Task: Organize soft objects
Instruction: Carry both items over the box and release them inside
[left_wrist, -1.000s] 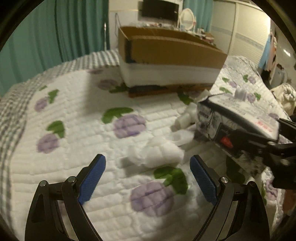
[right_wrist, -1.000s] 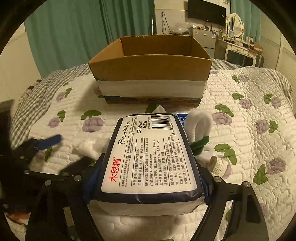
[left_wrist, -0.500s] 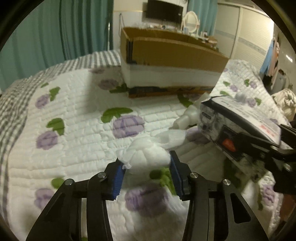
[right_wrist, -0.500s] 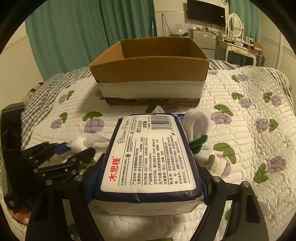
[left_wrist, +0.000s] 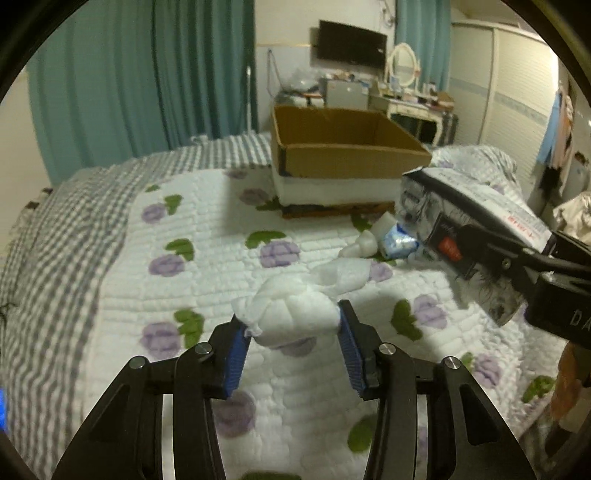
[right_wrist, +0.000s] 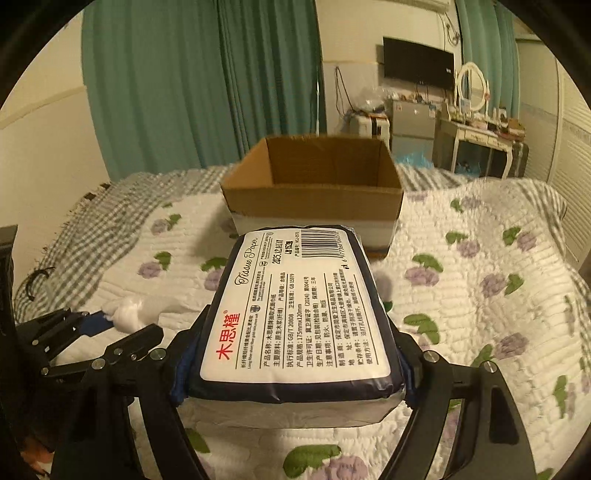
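Here the quilted bedspread (left_wrist: 207, 280) fills most of the left wrist view, with broad bare stretches at centre left and along the lower edge; its grey checked border (left_wrist: 62, 236) curves down the left side of the frame. The open cardboard box (left_wrist: 343, 147) sits on the quilt at upper centre, its near rim facing the camera, well apart from both tools, with uncovered quilt between. In the right wrist view the same box (right_wrist: 314, 195) stands at centre, directly beyond the held pack.

The left gripper (left_wrist: 291, 332), in the lower middle of its frame, pinches a white crumpled tissue wad (left_wrist: 291, 314) between its blue pads, the wad raised off the quilt. Just above and right of it lies another white tissue piece (left_wrist: 343, 273). Further right, near the box's base, small white and blue soft items (left_wrist: 384, 240) lie together on the quilt.

The right gripper (right_wrist: 291, 376) clamps a navy tissue pack (right_wrist: 299, 314), label up, held level above the quilt and filling the centre of its frame. From the left wrist camera, that pack (left_wrist: 465, 221) hangs at the right edge, above the small items.
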